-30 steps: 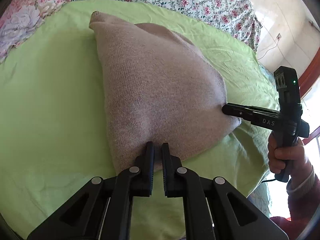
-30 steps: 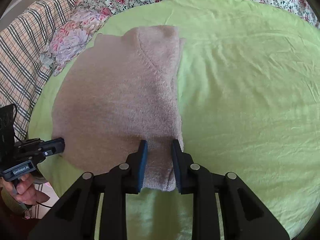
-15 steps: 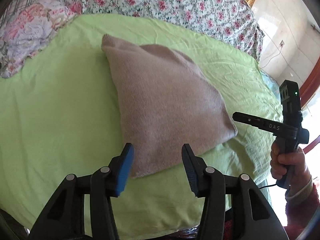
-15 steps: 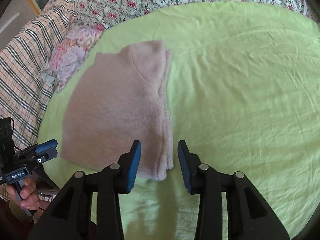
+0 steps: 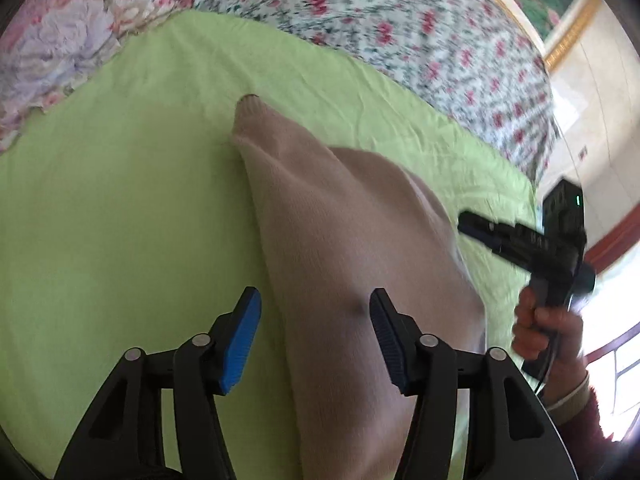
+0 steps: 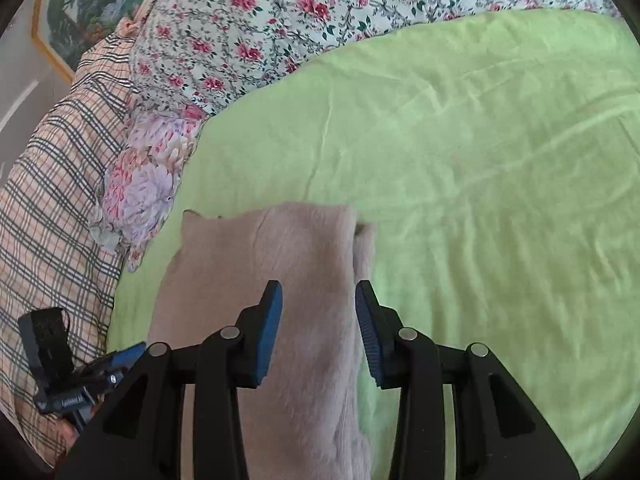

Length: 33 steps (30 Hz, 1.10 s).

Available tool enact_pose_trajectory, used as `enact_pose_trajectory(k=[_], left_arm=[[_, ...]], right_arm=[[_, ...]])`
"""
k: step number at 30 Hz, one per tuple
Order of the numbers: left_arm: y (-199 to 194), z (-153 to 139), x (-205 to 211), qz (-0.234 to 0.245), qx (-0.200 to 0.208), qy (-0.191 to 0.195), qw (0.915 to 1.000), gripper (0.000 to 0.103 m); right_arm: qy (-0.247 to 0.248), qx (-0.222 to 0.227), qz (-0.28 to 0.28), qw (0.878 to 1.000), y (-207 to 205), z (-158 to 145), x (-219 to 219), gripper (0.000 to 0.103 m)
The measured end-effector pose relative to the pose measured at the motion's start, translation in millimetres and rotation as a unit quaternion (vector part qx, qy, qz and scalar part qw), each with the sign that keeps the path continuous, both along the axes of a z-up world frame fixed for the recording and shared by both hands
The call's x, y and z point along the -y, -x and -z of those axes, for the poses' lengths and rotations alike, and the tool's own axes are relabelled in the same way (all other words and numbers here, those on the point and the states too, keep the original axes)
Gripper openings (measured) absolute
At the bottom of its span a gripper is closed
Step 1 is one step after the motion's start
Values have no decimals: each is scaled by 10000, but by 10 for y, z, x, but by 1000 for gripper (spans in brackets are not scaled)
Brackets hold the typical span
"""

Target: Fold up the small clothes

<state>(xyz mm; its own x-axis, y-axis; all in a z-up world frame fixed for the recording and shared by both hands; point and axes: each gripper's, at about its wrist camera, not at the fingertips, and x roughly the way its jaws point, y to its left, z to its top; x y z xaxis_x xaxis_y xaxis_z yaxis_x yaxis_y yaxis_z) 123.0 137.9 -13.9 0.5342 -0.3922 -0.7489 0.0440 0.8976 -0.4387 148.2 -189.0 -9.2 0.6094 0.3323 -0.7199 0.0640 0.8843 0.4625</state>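
Observation:
A folded beige knit garment [image 5: 344,248] lies flat on the green sheet [image 5: 120,208]; it also shows in the right wrist view [image 6: 280,256]. My left gripper [image 5: 316,340] is open and empty above the garment's near edge, holding nothing. My right gripper [image 6: 318,332] is open and empty above the garment's near end. In the left wrist view the right gripper [image 5: 496,236] hovers off the garment's right side, held by a hand. In the right wrist view the left gripper [image 6: 120,360] shows at lower left beside the garment.
The green sheet [image 6: 480,184] covers the bed. A floral quilt [image 6: 280,20] lies along the far side, with a plaid cloth [image 6: 52,208] and a purple flowered cloth [image 6: 148,184] at the left. A wall and window are at the right in the left wrist view.
Both grippers let go of the garment, opened, and pulled back and up. The garment now lies released on the sheet.

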Motion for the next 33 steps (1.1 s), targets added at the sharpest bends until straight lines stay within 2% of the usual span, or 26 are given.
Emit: enact_pose_trajectory(k=[1,2,4,6,9,10,11,12,15,18,21,27,33], left_arm=[[-143,41,-48,-44,-60,103,9999,68],[-319,91,-108,-58,-109,284,9995,70],[-590,168,-181,-103,-205,415,9989,71],[-856,247,-214,-116,-307,391,9987,72],[-1132,342,-243,-174,-365,371,9985,70],[-1208,349,-244,-209,-310,312,9988,45],[-1266,334,-233,-254,-219,179,9993,21],[-1312,314,-219,-306,-204,60,9993,7],[-1337,171,-215,-445,173,-229,9986,5],[-1412,172,-207,-522,235,-387,9976,5],[-1503,229,-206,-573,170,-591,9965,5],[-1391,87,-284,-759,287,-789,9936,11],[-1008,-201,-324,-784,436,-774,9930,13]], right_arm=[[-44,-35,2,10000,-59,29,19,41],[-83,-68,5,9999,-110,60,38,42],[-201,-119,4,9997,-206,122,69,43],[-305,-127,-31,9994,-286,170,92,43],[-205,-140,-118,9996,-405,220,83,43],[-194,-134,-181,9996,-436,224,77,28],[-200,-66,-206,9996,-437,192,74,8],[-223,115,-158,9996,-406,125,95,8],[-218,415,-34,9989,-321,30,150,8],[114,63,-6,9999,-373,191,95,8],[213,-125,25,9997,-389,271,67,8],[436,-34,409,9982,-223,25,147,10],[269,94,406,9988,168,-189,112,11]])
